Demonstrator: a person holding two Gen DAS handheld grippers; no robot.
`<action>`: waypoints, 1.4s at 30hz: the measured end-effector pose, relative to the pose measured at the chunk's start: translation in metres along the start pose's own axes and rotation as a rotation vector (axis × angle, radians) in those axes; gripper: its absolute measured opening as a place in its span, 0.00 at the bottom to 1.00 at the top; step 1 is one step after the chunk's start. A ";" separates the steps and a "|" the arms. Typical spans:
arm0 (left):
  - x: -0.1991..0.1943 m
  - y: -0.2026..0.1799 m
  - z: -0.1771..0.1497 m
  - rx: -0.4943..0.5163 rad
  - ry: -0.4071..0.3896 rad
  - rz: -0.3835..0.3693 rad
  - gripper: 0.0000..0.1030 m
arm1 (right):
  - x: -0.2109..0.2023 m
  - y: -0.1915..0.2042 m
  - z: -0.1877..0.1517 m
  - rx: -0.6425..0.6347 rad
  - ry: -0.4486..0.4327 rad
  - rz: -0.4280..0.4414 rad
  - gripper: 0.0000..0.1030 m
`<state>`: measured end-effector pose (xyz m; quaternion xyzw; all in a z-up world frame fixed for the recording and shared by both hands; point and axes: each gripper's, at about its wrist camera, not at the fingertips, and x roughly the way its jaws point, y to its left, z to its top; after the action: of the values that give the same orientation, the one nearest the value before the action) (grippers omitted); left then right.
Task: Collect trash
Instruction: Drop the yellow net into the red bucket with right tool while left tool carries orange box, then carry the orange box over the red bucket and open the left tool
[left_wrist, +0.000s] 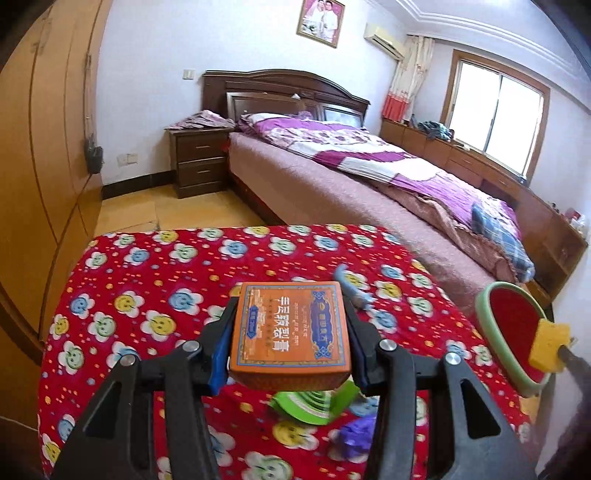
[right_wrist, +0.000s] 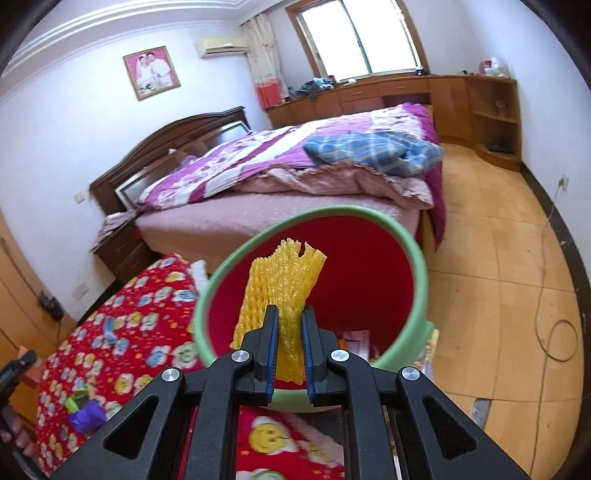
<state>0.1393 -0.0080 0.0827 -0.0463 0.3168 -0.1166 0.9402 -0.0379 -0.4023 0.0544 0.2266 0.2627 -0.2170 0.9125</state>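
Observation:
My left gripper (left_wrist: 290, 314) is shut on an orange cardboard box (left_wrist: 291, 328) and holds it above the table with the red flowered cloth (left_wrist: 155, 280). My right gripper (right_wrist: 290, 317) is shut on a yellow foam net (right_wrist: 284, 291) and holds it over the mouth of the red bin with a green rim (right_wrist: 369, 280). In the left wrist view the bin (left_wrist: 509, 321) stands off the table's right edge, with the net (left_wrist: 548, 349) beside it. A green wrapper (left_wrist: 314, 404), a purple wrapper (left_wrist: 356, 437) and a blue scrap (left_wrist: 351, 288) lie on the cloth.
A bed with a purple quilt (left_wrist: 369, 158) stands beyond the table. A wardrobe (left_wrist: 44, 147) lines the left wall. A nightstand (left_wrist: 199, 162) is by the bed. Low cabinets (right_wrist: 369, 92) run under the window. A cable (right_wrist: 554, 332) lies on the wooden floor.

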 end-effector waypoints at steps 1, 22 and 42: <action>-0.001 -0.005 -0.001 0.005 0.002 -0.006 0.50 | 0.001 -0.004 -0.001 0.008 0.003 -0.003 0.14; 0.001 -0.121 -0.018 0.144 0.093 -0.192 0.50 | -0.015 -0.035 -0.001 0.014 -0.013 0.014 0.29; 0.040 -0.276 -0.036 0.348 0.209 -0.390 0.50 | -0.017 -0.095 -0.005 0.121 -0.018 0.037 0.44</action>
<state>0.0957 -0.2857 0.0754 0.0682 0.3722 -0.3522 0.8560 -0.1018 -0.4708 0.0320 0.2840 0.2369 -0.2178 0.9032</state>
